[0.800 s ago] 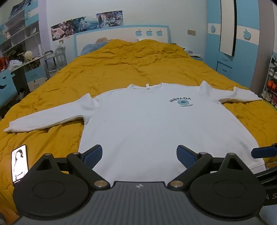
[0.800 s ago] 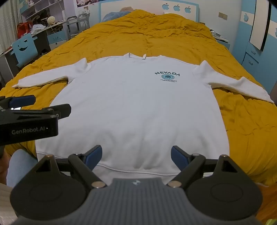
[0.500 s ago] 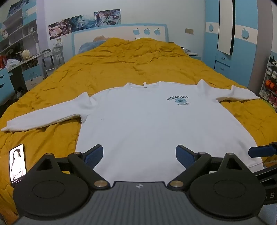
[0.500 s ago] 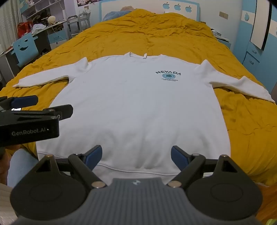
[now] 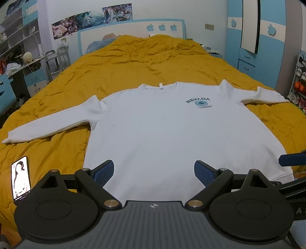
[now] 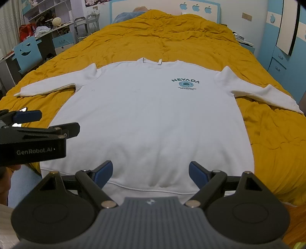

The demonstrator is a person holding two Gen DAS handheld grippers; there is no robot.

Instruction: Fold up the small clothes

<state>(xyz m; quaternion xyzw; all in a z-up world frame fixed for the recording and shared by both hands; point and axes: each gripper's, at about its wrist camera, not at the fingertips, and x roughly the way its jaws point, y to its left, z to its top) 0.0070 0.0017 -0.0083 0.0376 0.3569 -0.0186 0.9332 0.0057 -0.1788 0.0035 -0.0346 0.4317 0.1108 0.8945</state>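
A soft white sweatshirt [image 5: 172, 134] lies flat, sleeves spread, mid-frame on the crinkled mustard quilt [image 5: 145, 63]. Both hand-held grippers, left [image 5: 154, 173] and right [image 6: 151, 172], gape empty above its hem.

A lit phone [image 5: 20, 180] lies on my mustard-yellow quilt [image 5: 133, 63]. Beyond it I see a headboard [image 5: 133, 32] with 3 blue apples. A blue wardrobe [image 5: 264, 47] stands right.

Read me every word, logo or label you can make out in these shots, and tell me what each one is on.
"NEVADA": chest print on the white sweatshirt, above a round teal emblem.
Small lines under that emblem: too small to read.
"GenRobot.AI": side of the left gripper, seen from the right wrist view.
Apple-shaped symbols, no text: headboard and wardrobe.
Phone screen and wall posters: no readable text.
Neck tag: blank or unreadable.
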